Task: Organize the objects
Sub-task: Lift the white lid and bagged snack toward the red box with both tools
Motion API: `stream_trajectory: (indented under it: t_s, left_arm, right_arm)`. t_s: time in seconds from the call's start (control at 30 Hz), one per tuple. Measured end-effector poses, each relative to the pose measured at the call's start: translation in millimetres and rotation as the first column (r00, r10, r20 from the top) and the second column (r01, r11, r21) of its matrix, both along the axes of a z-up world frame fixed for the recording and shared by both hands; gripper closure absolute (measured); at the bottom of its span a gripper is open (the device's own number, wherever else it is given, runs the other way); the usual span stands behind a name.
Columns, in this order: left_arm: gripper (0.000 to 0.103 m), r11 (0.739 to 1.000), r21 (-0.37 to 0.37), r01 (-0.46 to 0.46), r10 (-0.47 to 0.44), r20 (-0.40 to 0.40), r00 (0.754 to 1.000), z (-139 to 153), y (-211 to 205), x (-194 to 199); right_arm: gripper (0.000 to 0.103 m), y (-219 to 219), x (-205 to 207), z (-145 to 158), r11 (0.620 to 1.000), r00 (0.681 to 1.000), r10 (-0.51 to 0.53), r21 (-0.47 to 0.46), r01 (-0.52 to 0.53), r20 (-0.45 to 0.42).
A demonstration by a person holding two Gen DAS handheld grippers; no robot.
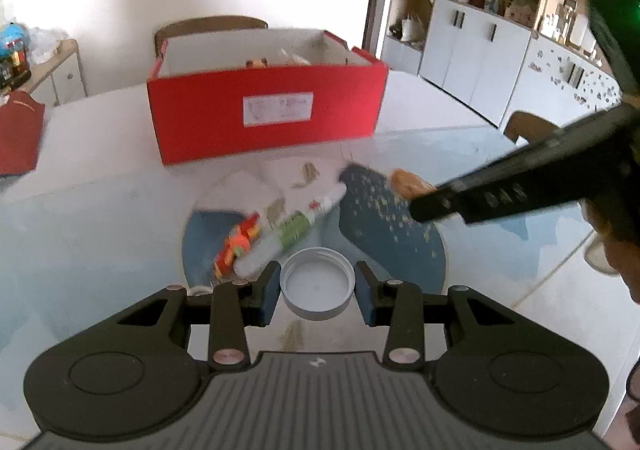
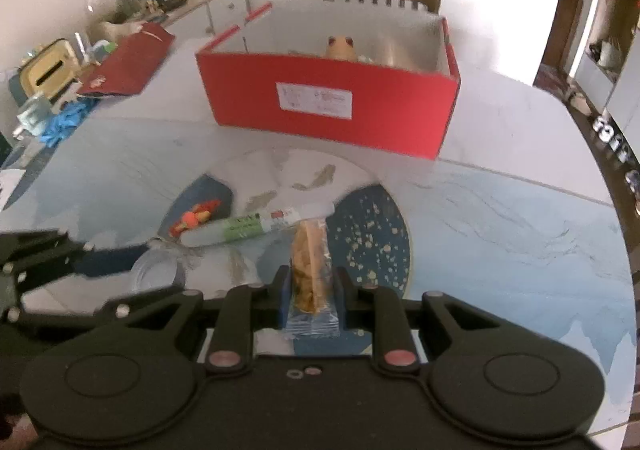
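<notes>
Left gripper (image 1: 317,292): closed across the white jar lid (image 1: 318,282), one pad on each side of its rim; the lid sits open side up between the pads, clear of the table
Lid handling: looks light and stiff, likely smooth plastic; gripped at the widest span of the rim it could pop out if squeezed harder, so a level carry seems wise
Right gripper (image 2: 310,290): closed on the wrapped snack (image 2: 310,270), pads pinching the lower part of the clear wrapper, the rest standing out forward past the fingertips
Snack handling: light, probably crumbly inside a slippery film; a hold nearer the middle would stop it drooping, and a hard squeeze may crush it
Placemat (image 2: 380,242): dark blue with pale specks, lying on the table (image 2: 500,218) under and just beyond both grippers
Still on the mat: a white tube with a green label (image 2: 244,228) lying flat, and a small orange and red toy (image 2: 196,216) just beside it
Red box (image 2: 332,102): open-topped, farther back on the table, a few things already inside; by my reading the place both held items belong
</notes>
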State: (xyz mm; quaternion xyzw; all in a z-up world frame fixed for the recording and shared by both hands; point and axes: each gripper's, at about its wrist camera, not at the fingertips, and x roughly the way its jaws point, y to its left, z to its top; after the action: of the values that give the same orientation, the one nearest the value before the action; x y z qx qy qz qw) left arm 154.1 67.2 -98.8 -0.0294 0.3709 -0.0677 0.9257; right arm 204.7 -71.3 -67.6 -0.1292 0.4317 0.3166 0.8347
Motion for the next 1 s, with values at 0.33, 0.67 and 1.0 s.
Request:
stream_trajectory:
  t_s: [0.33,0.67,1.0]
  left_arm:
    - [0.065,1.000,-0.018,0.000,0.001,0.069,0.998,45.6,9.9,22.2]
    - [0.065,1.000,0.010,-0.009,0.007,0.178,0.984,84.9,23.6,58.5]
    - [0.065,1.000,0.016,-0.007,0.003,0.207,0.978,109.4,40.2,104.4]
  right_arm:
    - [0.082,-8.3,6.5,40.4,0.997,0.999,-0.016,0.080,0.013,0.035]
    - [0.082,-0.1,35.2,71.2,0.993,0.995,-0.037,0.119,0.026,0.091]
    - [0.082,20.8,69.7,88.7,0.992,0.988,-0.043,0.126,0.024,0.146]
